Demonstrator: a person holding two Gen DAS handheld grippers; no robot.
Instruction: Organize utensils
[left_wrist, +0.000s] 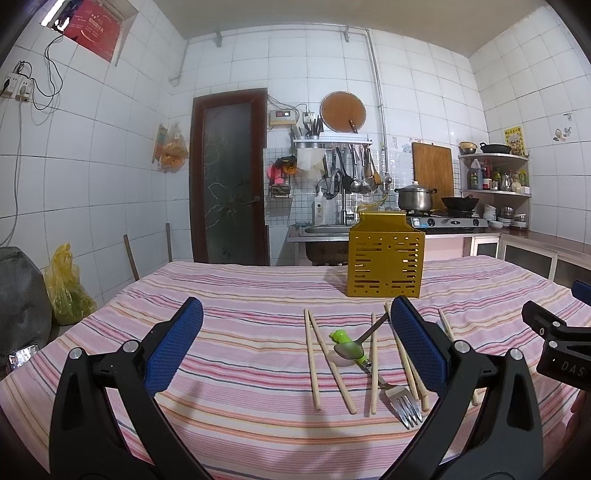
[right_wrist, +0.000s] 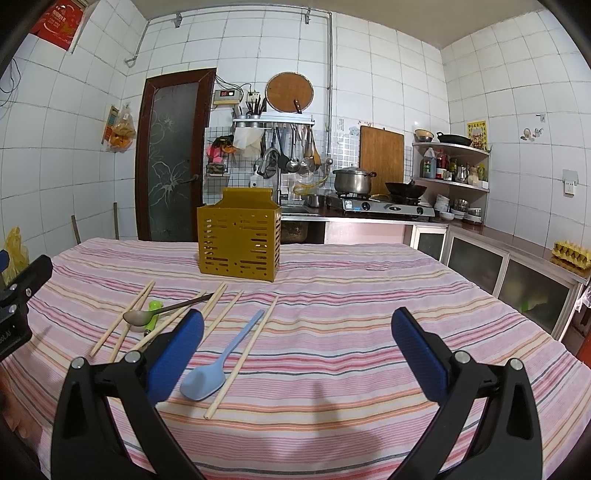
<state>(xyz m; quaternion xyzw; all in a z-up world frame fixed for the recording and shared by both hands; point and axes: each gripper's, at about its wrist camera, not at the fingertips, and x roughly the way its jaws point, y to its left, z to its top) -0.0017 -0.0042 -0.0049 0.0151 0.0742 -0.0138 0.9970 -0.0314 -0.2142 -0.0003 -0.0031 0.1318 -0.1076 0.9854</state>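
Observation:
A yellow perforated utensil holder (left_wrist: 385, 255) (right_wrist: 239, 239) stands upright on the striped tablecloth. In front of it lie several wooden chopsticks (left_wrist: 330, 363) (right_wrist: 242, 354), a metal spoon (left_wrist: 349, 348) (right_wrist: 138, 316) resting across a green-handled fork (left_wrist: 405, 401), and a light blue plastic spoon (right_wrist: 210, 373). My left gripper (left_wrist: 295, 317) hovers open above the cloth, its right finger over the chopsticks. My right gripper (right_wrist: 297, 326) hovers open too, with the blue spoon just inside its left finger. Neither holds anything.
The striped tablecloth (right_wrist: 351, 302) covers the whole table. Beyond it are a sink, a stove with a pot (right_wrist: 352, 181) and wok, corner shelves and a dark door (left_wrist: 229, 177). A yellow bag (left_wrist: 66, 288) sits left of the table.

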